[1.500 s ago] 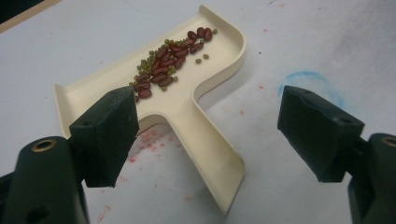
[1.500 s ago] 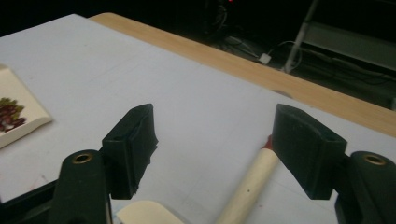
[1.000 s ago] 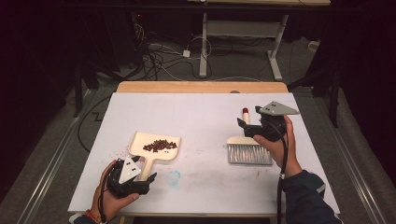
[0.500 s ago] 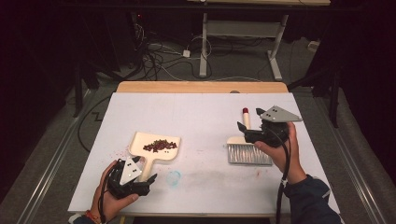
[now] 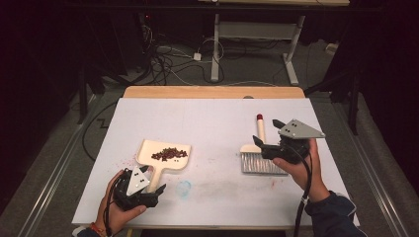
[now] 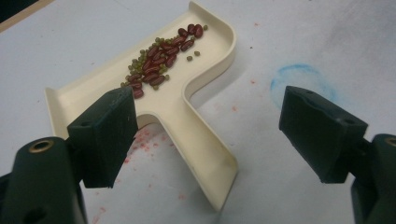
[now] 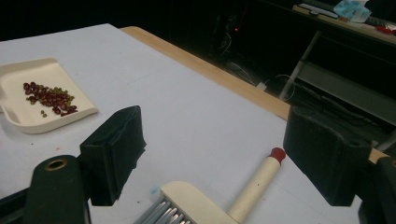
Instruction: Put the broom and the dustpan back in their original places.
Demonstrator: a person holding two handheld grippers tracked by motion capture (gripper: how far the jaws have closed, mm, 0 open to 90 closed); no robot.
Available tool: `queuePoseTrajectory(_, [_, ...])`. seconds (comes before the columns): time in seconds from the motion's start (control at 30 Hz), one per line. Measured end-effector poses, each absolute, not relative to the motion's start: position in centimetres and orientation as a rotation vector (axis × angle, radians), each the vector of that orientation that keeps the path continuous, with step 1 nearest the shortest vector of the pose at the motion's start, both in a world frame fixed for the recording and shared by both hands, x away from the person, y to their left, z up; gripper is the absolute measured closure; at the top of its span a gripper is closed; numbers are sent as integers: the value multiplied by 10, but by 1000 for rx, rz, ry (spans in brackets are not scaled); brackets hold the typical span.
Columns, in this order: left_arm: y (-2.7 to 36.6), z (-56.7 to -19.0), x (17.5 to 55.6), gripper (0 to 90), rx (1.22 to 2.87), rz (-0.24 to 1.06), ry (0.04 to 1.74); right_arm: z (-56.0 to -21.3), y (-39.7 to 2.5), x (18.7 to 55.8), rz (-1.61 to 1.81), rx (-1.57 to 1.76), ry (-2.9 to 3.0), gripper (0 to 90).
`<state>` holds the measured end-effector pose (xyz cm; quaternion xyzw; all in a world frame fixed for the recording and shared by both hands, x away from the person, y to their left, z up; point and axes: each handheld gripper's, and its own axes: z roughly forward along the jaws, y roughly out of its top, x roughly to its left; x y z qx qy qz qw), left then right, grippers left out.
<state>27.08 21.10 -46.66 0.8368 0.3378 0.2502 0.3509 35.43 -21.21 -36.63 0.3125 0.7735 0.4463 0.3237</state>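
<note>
A cream dustpan [image 5: 165,154] lies left of the table's middle with a small heap of red and green beans [image 5: 169,153] in it. My left gripper [image 5: 154,193] sits at the end of the dustpan's handle. In the left gripper view it [image 6: 210,135] is open, with the handle [image 6: 201,144] lying between the jaws and untouched. A cream brush [image 5: 263,160] with a red-tipped handle [image 5: 259,118] lies at the right. My right gripper [image 5: 267,132] hovers over it, open. The right gripper view shows the brush [image 7: 187,205] below the open gripper [image 7: 219,154].
A white sheet [image 5: 212,118] covers the table, with a wooden strip [image 5: 212,92] along the far edge. A faint blue ring [image 5: 184,187] and red smudges mark the sheet near the dustpan. Cables and table legs lie on the dark floor beyond.
My right gripper has come a little nearer to the person and lower over the brush. The left gripper, dustpan and brush have stayed put.
</note>
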Motion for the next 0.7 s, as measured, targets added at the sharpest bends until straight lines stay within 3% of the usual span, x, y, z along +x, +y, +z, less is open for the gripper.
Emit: queuePoseTrajectory(0.7, [212, -466, 270, 190, 2167, 649, 870, -380, -209, 328, 1194, 728, 2061, 201])
